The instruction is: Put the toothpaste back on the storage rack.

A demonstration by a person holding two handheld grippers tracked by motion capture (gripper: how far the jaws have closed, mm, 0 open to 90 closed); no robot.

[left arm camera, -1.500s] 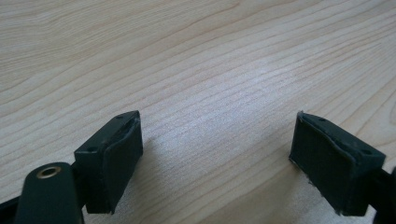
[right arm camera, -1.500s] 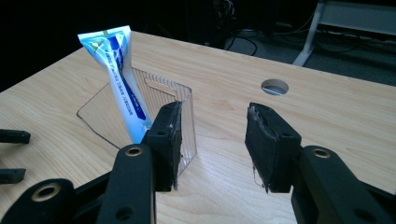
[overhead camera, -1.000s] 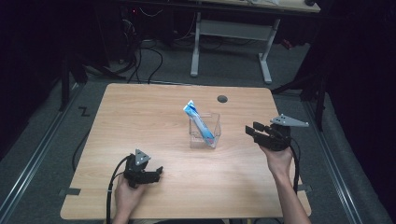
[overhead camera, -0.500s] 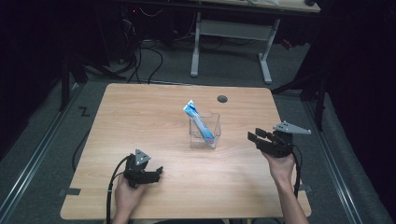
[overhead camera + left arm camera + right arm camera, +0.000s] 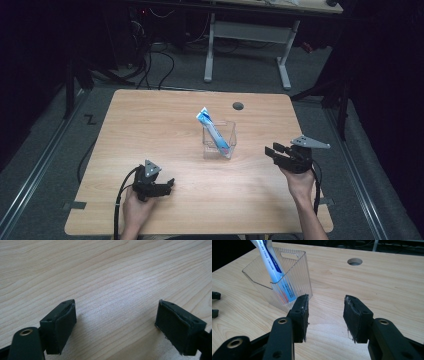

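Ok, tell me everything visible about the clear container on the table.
The clear plastic container is a small, open-topped rectangular bin with ribbed walls and a handle slot near its rim. It stands upright mid-table on the wooden table. A blue-and-white tube leans inside, poking above the rim. Neither gripper touches it.

You see the table (image 5: 150, 120) from above, looking forward; your gripper cameras skim it closely, the right one sharing the clear bin (image 5: 294, 272) overhead.
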